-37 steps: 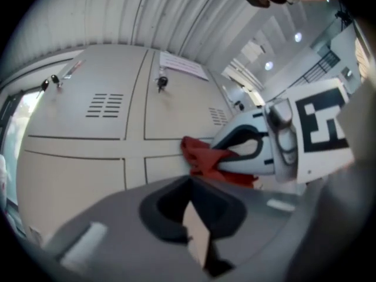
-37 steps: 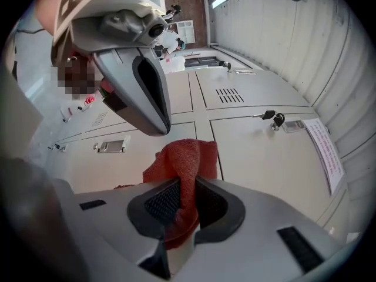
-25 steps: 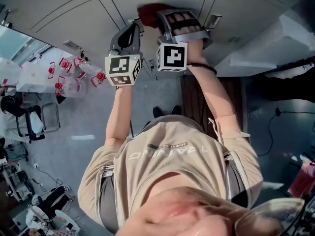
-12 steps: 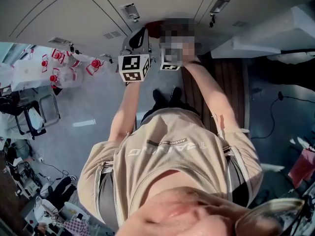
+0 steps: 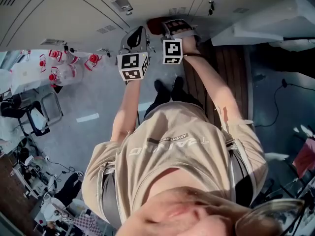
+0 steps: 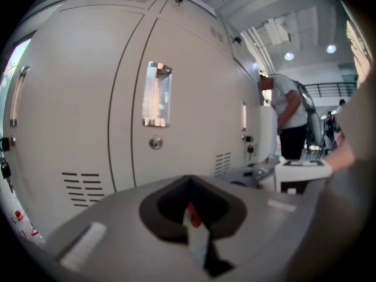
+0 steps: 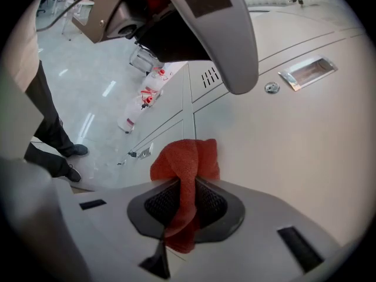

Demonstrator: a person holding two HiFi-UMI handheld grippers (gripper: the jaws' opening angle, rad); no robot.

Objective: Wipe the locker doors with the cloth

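A red cloth [image 7: 187,160] is bunched between the jaws of my right gripper [image 7: 183,201], which is shut on it and presses it against a pale grey locker door [image 7: 305,151]. In the head view the cloth [image 5: 154,23] shows at the locker face just beyond the right gripper [image 5: 170,26]. My left gripper [image 5: 139,33] hovers beside it on the left, close to the lockers and touching nothing. In its own view the left gripper [image 6: 192,228] has its jaws together and faces another locker door [image 6: 88,116].
The doors carry recessed handles [image 7: 306,72], round locks [image 6: 155,143] and vent slots [image 6: 82,188]. Bottles with red caps [image 5: 64,65] stand on the floor at the left. A dark wooden bench [image 5: 219,68] lies under the right arm. A person [image 6: 291,122] stands further along the lockers.
Both grippers have slid along the locker face, away from the recessed handle and towards the door's lower part. The cloth stays in the right gripper. The head view has shifted too.
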